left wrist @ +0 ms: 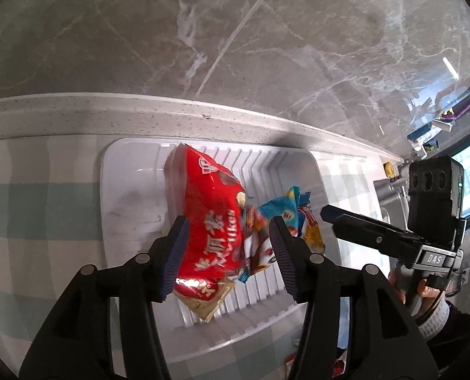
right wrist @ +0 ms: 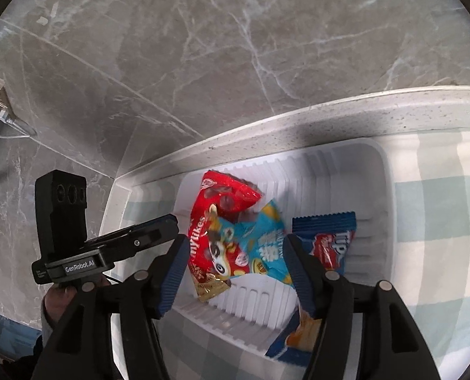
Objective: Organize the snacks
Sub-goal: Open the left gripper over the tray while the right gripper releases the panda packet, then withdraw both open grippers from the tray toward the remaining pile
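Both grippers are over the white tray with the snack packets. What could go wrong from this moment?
1. The red packet stands tilted between the open left gripper fingers; it may brush a finger as the gripper moves away.
2. The light blue packet lies loosely on the red one and could slide off.
3. One packet hangs over the white tray rim near the right gripper; a nudge might drop it out.

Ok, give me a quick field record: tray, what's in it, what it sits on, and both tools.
tray: white ribbed tray, on checked cloth by the marble wall
contents: red snack pack, light blue snack pack overlapping it, dark blue snack pack at right
left tool: open, over the red pack, pads not seen pressing
right tool: open, above the light blue pack
other: blue and orange pack across the tray's near rim
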A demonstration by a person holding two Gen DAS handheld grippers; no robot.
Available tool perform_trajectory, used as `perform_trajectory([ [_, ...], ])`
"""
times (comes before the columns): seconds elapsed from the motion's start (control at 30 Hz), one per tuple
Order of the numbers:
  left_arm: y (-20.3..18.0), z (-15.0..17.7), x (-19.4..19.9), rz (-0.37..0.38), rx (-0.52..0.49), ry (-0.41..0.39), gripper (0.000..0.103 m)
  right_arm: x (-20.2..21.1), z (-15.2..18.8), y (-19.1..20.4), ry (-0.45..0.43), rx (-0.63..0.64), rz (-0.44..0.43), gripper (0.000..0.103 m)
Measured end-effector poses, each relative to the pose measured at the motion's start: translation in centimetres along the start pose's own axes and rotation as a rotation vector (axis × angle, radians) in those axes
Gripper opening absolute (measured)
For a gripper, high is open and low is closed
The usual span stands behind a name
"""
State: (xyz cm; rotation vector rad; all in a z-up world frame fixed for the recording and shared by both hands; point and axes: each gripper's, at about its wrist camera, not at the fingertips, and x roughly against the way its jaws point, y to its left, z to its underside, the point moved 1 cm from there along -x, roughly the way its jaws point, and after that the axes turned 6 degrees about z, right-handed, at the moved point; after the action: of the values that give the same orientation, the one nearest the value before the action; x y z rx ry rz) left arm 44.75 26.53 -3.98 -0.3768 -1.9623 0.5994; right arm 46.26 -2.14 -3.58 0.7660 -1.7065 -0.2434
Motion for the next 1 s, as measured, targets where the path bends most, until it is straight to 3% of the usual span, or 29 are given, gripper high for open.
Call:
perform_trajectory([
  [0.2,-0.8,3.0,2.3,-0.024,-0.025,-0.018,0.053,3.1,2.2,0.3,-0.028,0.007,-0.017,0.066],
  [0.57,-3.8,11.1,4.1,-0.011,-0.038,0.016,0.053,8.2,9.5,0.6,-0.048,-0.009,-0.019,0.071],
  [1.0,-10.7,20.6,3.3,0.031,-0.121,0.132,0.055,14.2,19.7,-2.9,-0.081,-0.068,0.096,0.074],
])
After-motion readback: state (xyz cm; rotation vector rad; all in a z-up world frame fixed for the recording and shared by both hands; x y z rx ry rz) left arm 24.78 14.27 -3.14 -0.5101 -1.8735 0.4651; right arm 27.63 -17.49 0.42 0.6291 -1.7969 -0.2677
